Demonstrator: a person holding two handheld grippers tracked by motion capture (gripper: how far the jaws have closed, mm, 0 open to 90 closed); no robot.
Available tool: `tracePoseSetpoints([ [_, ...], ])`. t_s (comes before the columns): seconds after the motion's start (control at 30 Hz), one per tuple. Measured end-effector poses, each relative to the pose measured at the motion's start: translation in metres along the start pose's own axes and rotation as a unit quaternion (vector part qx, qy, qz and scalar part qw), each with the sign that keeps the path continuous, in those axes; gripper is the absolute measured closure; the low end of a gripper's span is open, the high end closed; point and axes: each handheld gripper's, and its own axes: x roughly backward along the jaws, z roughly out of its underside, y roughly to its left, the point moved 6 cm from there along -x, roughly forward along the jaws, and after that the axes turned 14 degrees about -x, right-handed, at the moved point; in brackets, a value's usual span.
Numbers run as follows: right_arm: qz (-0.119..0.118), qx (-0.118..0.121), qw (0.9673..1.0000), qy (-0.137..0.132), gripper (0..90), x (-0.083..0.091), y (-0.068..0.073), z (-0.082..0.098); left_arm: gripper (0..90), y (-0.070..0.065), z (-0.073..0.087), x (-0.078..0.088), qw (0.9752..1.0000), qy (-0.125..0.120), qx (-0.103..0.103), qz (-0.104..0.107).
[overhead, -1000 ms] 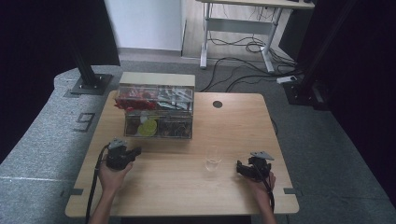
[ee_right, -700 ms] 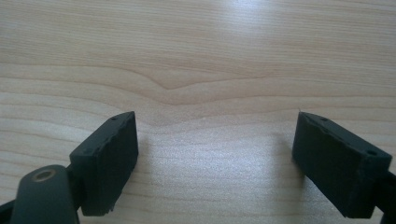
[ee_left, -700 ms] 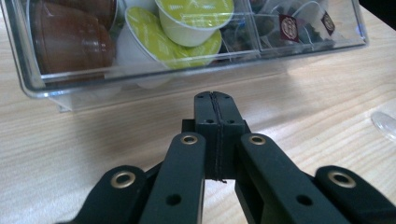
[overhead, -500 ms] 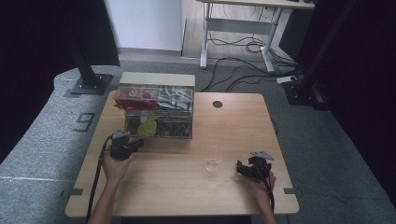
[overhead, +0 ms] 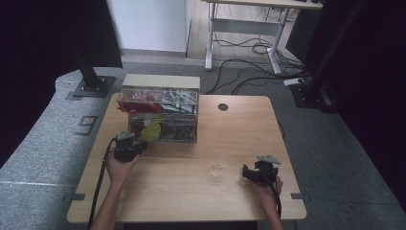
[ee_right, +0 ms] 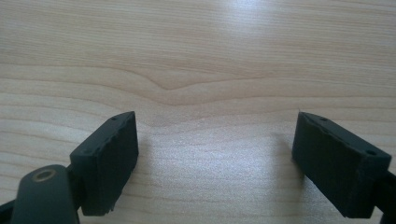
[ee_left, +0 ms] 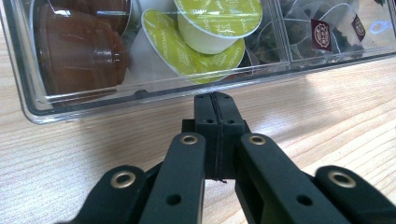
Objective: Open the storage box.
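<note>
A clear compartment box (overhead: 160, 115) stands at the table's far left. In the left gripper view its front wall (ee_left: 140, 95) shows brown capsules (ee_left: 74, 51), lime-lidded capsules (ee_left: 219, 18) and tea bags (ee_left: 327, 28) behind it. My left gripper (overhead: 138, 146) lies low on the table, its tips just short of the box's front left corner. Its jaws (ee_left: 215, 100) are shut with nothing between them. My right gripper (overhead: 246, 172) rests near the front right of the table, just right of a small clear glass (overhead: 219, 163). Its jaws (ee_right: 215, 154) are open over bare wood.
The box's upper tier holds red packets (overhead: 136, 100) and silvery sachets (overhead: 179, 100). A round cable hole (overhead: 223, 107) sits in the far part of the wooden table (overhead: 239, 129). Cables trail from both grippers toward the front edge.
My left gripper has slid away from the front edge toward the box's front left corner. The right gripper and the glass have stayed where they were.
</note>
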Motion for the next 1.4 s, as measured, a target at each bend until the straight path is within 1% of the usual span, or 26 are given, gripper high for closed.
tracePoseSetpoints([
  [0.2, 0.000, 0.000, 1.0000, 0.000, 15.0, 0.000, 0.000, 0.000, 90.0, -0.003, -0.001, 0.002, 1.0000, -0.005, -0.004, 0.001],
  [0.23, 0.000, 0.000, 1.0000, 0.000, 15.0, 0.000, 0.000, 0.000, 90.0, -0.004, -0.002, 0.003, 1.0000, -0.008, -0.005, 0.001],
  [0.3, 0.000, 0.000, 1.0000, 0.000, 15.0, 0.000, 0.000, 0.000, 90.0, -0.004, -0.004, 0.006, 0.9997, -0.022, -0.005, -0.007],
  [0.37, 0.000, 0.000, 1.0000, 0.000, 15.0, 0.000, 0.000, 0.000, 90.0, -0.003, -0.006, 0.009, 0.9995, -0.030, -0.004, -0.011],
  [0.43, 0.000, 0.000, 1.0000, 0.000, 15.0, 0.000, 0.000, 0.000, 90.0, -0.002, -0.006, 0.010, 0.9995, -0.029, 0.000, -0.008],
  [0.5, 0.000, 0.000, 1.0000, 0.000, 15.0, 0.000, 0.000, 0.000, 90.0, -0.002, -0.004, 0.010, 0.9997, -0.024, -0.002, -0.005],
  [0.6, 0.000, 0.000, 1.0000, 0.000, 15.1, 0.000, 0.000, 0.000, 90.0, -0.004, -0.002, 0.005, 0.9999, -0.013, -0.006, -0.002],
  [0.73, 0.000, 0.000, 1.0000, 0.000, 15.1, 0.000, 0.000, 0.000, 90.0, -0.002, 0.002, -0.001, 1.0000, -0.002, -0.002, 0.000],
  [0.8, 0.000, -0.001, 1.0000, 0.000, 15.1, 0.000, 0.000, 0.000, 90.0, 0.000, 0.002, -0.002, 1.0000, -0.003, 0.003, -0.002],
  [0.93, 0.000, 0.000, 1.0000, 0.000, 15.1, 0.000, 0.000, 0.000, 90.0, 0.004, 0.002, -0.001, 0.9999, -0.008, 0.006, -0.009],
  [1.03, 0.000, 0.000, 1.0000, 0.000, 15.1, 0.000, 0.000, 0.000, 90.0, 0.003, 0.002, 0.000, 0.9999, -0.007, 0.007, -0.012],
  [1.17, 0.000, 0.000, 1.0000, 0.000, 15.1, 0.000, 0.000, 0.000, 90.0, 0.001, 0.001, 0.000, 0.9998, -0.007, -0.001, -0.016],
  [1.4, 0.000, 0.000, 1.0000, 0.000, 15.1, 0.000, 0.000, 0.000, 90.0, 0.000, 0.001, 0.001, 0.9999, -0.007, 0.001, -0.015],
])
